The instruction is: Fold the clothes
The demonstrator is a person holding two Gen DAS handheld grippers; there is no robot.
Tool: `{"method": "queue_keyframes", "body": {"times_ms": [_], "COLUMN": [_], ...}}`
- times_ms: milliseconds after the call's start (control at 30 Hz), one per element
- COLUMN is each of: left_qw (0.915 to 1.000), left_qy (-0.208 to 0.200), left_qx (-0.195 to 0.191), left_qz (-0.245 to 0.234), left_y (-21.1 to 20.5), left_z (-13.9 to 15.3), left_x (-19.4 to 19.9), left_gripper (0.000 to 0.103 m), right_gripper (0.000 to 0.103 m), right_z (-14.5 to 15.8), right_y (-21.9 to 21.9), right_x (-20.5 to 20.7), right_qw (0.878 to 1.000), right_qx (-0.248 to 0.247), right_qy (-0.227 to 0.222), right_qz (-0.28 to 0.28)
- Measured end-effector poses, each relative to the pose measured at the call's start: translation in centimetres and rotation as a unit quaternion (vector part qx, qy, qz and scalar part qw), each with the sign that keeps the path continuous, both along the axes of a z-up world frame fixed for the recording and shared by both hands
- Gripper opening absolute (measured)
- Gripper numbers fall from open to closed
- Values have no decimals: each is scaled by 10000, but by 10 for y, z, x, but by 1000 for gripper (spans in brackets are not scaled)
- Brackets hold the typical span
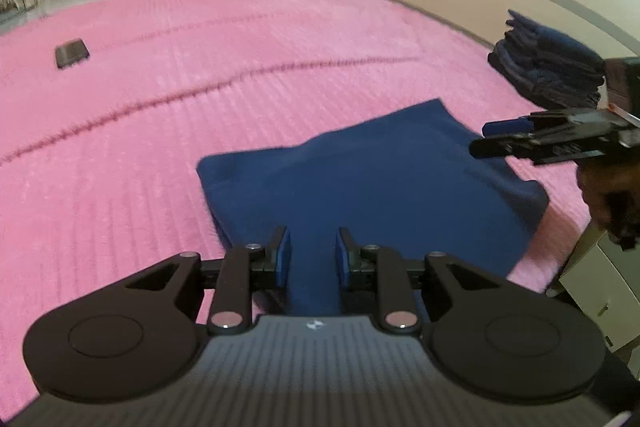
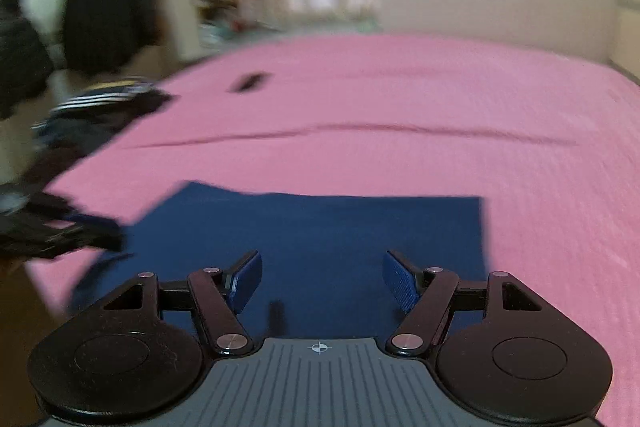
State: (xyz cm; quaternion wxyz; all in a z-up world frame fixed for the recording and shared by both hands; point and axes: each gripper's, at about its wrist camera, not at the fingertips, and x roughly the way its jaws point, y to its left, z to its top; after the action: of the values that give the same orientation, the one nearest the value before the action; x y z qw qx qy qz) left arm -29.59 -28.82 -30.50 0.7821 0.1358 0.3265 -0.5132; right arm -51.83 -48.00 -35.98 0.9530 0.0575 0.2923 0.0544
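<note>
A folded dark blue garment point(image 1: 372, 183) lies on the pink bedspread point(image 1: 200, 87). A strip of it rises between the fingers of my left gripper point(image 1: 312, 251), whose narrow jaws close on that cloth. The right gripper point(image 1: 496, 139) shows at the right of the left wrist view, above the garment's right side. In the right wrist view the same garment point(image 2: 320, 227) lies below my right gripper point(image 2: 322, 277), whose jaws stand wide apart and hold nothing. The left gripper point(image 2: 80, 231) appears blurred at that view's left edge.
A stack of folded dark blue clothes point(image 1: 548, 67) sits at the bed's right edge by the headboard. A small black flat object point(image 1: 72, 53) lies far left on the bedspread. Striped and dark clothes point(image 2: 100, 103) are piled off the bed's left side.
</note>
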Motion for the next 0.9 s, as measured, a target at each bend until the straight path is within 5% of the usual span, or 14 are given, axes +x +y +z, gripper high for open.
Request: {"method": "queue_keyframes", "body": {"times_ms": [167, 433, 733, 900], "left_qw": [9995, 9992, 9980, 9971], "left_qy": [-220, -333, -490, -568], "left_qx": [196, 204, 399, 491], "left_qz": [-116, -36, -84, -106], "left_y": [22, 44, 65, 77], "left_z": [-12, -11, -23, -30], "left_x": [-31, -50, -77, -91], "left_gripper": [22, 22, 27, 27], "right_gripper": [75, 75, 75, 75], "right_z": [-35, -5, -12, -15], "right_y": [41, 58, 110, 120], "right_x": [-20, -26, -3, 30], "right_qw": [9982, 9990, 9884, 9874], "right_qx": [-315, -157, -707, -805], "right_qy": [297, -55, 96, 127], "right_qz": [415, 423, 1338, 1357]}}
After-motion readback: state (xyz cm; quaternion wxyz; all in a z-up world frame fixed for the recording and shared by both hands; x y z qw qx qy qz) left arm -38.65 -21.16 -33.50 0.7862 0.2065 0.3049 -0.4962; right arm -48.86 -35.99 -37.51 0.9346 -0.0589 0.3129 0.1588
